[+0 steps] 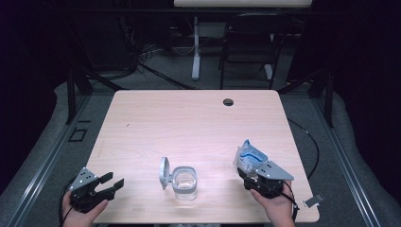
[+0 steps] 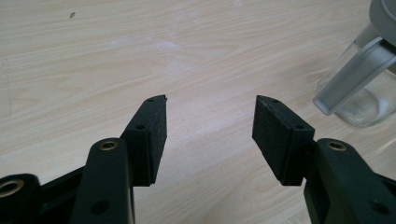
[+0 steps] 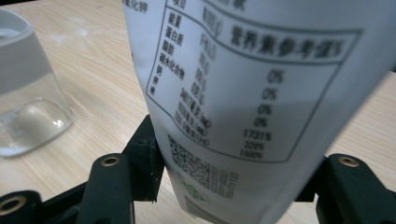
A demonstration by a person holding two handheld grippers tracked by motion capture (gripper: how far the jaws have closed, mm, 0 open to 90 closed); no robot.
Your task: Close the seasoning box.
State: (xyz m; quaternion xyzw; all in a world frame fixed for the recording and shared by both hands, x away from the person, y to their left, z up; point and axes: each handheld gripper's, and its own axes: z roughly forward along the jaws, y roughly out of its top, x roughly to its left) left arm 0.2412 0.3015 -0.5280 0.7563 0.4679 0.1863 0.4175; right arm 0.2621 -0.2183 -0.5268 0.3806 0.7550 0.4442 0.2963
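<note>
A white and blue pouch (image 1: 249, 160) stands tilted at the right of the wooden table (image 1: 189, 123), with my right gripper (image 1: 257, 177) shut on its lower part. In the right gripper view the pouch (image 3: 261, 93) shows a printed nutrition table and sits between both jaws. A clear glass jar (image 1: 184, 182) with a grey collar and a flipped-up grey lid (image 1: 163, 171) stands at the table's front middle. My left gripper (image 1: 115, 181) rests at the front left corner, open, with bare table between its pads (image 2: 152, 135). The jar (image 2: 362, 79) appears at the right edge there.
A round cable hole (image 1: 228, 101) lies near the table's far edge. A small grey clip (image 1: 313, 200) sits at the front right corner. A chair (image 1: 248, 42) and a white desk leg (image 1: 196, 47) stand beyond the table.
</note>
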